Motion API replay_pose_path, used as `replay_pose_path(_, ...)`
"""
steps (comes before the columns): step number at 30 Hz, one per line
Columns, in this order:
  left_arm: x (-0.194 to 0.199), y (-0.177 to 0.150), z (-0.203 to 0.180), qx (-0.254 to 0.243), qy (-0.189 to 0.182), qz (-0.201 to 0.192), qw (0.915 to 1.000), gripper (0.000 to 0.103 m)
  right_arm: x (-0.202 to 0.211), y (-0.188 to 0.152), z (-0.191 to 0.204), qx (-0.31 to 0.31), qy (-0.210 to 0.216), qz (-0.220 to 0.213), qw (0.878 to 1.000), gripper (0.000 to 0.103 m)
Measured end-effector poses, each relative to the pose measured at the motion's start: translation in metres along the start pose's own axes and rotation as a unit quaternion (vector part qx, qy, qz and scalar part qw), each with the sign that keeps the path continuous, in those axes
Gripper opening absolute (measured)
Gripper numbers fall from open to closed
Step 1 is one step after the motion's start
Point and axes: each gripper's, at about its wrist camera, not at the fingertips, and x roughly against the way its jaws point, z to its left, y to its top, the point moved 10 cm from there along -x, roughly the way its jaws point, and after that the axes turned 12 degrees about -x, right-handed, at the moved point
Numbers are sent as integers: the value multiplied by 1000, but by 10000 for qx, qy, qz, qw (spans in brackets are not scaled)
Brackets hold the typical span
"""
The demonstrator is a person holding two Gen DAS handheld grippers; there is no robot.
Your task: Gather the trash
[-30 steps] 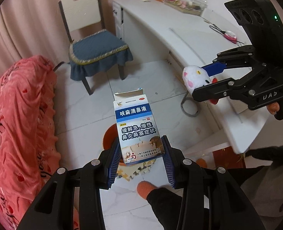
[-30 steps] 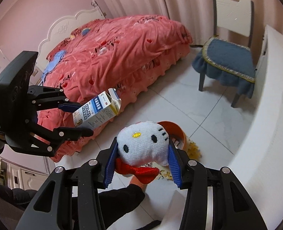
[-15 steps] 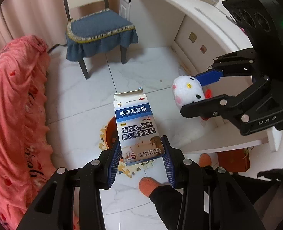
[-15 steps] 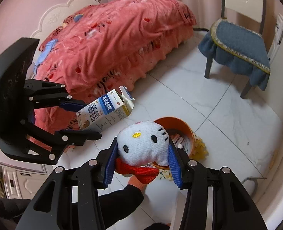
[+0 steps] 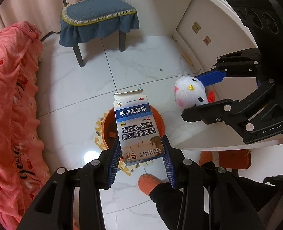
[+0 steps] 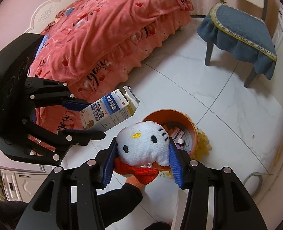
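Note:
My left gripper (image 5: 141, 161) is shut on a blue and white medicine box (image 5: 137, 126) with its top flap open, held above an orange bin (image 5: 156, 120) on the floor. The box also shows in the right wrist view (image 6: 108, 113), in the left gripper (image 6: 87, 115). My right gripper (image 6: 141, 163) is shut on a white cat plush (image 6: 143, 143) with a red bow, just above the rim of the orange bin (image 6: 168, 115), which holds small items. The plush (image 5: 189, 95) hangs right of the box in the left wrist view, in the right gripper (image 5: 198, 94).
A bed with a pink cover (image 6: 112, 34) stands on the left. A chair with a blue cushion (image 5: 97, 17) stands behind the bin. A white curved desk (image 5: 208, 28) is on the right. A yellow foam mat (image 6: 202, 145) lies under the bin. My orange slipper (image 5: 149, 184) is near it.
Both grippers have tilted down and moved toward the orange bin, which is now nearer and under the box and the plush. Both grips are unchanged.

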Motion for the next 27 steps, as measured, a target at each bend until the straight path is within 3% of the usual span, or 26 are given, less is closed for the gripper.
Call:
replay_pose_path(6, -10, 4, 4, -121, 71, 61, 9999, 46, -16, 4, -12, -135, -106, 37, 9998, 59)
replay_pose_path(7, -11, 5, 6, -114, 123, 63, 9998, 55, -18, 4, -13, -153, -121, 45, 9998, 60)
replay_pose_path(8, -11, 6, 7, -98, 147, 52, 9998, 58, -19, 4, -15, -168, -142, 47, 9997, 60)
replay_pose_path(14, -11, 10, 9, -70, 147, 49, 9999, 59, -14, 5, -18, -227, -128, 12, 9997, 61)
replay_pose_path(21, 2, 18, 7, -13, 309, -4, 9995, 59, 11, 9, -16, -297, -95, -184, 9993, 61)
replay_pose_path(27, 36, 37, -6, 88, 576, -290, 9979, 62, 66, 11, -12, -498, -12, -622, 9968, 63)
